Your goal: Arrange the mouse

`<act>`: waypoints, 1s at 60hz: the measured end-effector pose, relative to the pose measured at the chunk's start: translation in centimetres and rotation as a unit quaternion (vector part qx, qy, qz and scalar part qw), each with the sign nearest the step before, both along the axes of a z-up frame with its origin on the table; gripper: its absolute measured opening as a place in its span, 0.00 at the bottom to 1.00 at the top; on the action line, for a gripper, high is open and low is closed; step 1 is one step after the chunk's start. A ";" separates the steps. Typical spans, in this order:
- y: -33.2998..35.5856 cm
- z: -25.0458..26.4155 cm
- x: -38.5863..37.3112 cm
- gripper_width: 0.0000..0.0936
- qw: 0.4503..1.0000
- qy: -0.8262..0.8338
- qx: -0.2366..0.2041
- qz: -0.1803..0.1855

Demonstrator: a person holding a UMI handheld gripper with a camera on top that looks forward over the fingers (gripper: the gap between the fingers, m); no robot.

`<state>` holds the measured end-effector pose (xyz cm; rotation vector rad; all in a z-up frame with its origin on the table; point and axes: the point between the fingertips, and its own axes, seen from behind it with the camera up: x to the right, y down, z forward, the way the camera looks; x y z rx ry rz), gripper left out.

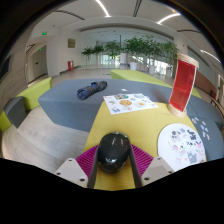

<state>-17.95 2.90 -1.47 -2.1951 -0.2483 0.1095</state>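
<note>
The black mouse [113,151] is held between the jaws of the gripper [114,160], with both magenta pads [141,158] pressed against its sides, above the near edge of the yellow table [135,122]. A printed sheet [128,102], a white disc [182,146] and a red sign [183,82] are seen farther along the table.

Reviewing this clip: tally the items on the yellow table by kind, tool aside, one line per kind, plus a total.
Computer mouse: 1, the black mouse, between the fingers of the tool, whose pink pads sit close at either side.
Printed sheets lying flat: 2, the sheet with coloured pictures and the sheet with dark marks.
Red upright sign: 1, the red sign.
Total: 4
</note>
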 end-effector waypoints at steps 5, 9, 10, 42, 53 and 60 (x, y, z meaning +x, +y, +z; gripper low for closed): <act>0.2 2.3 -0.2 0.53 1.000 0.014 0.014 0.017; 1.5 7.0 1.8 0.53 0.998 0.017 0.063 0.015; 1.7 8.1 2.4 0.53 0.997 0.013 0.071 0.012; 1.8 0.2 20.8 0.63 0.998 0.010 -0.033 -0.044; -0.2 1.8 22.2 0.89 0.999 -0.035 -0.017 -0.038; -3.6 4.9 21.9 0.89 0.999 -0.002 0.000 -0.046</act>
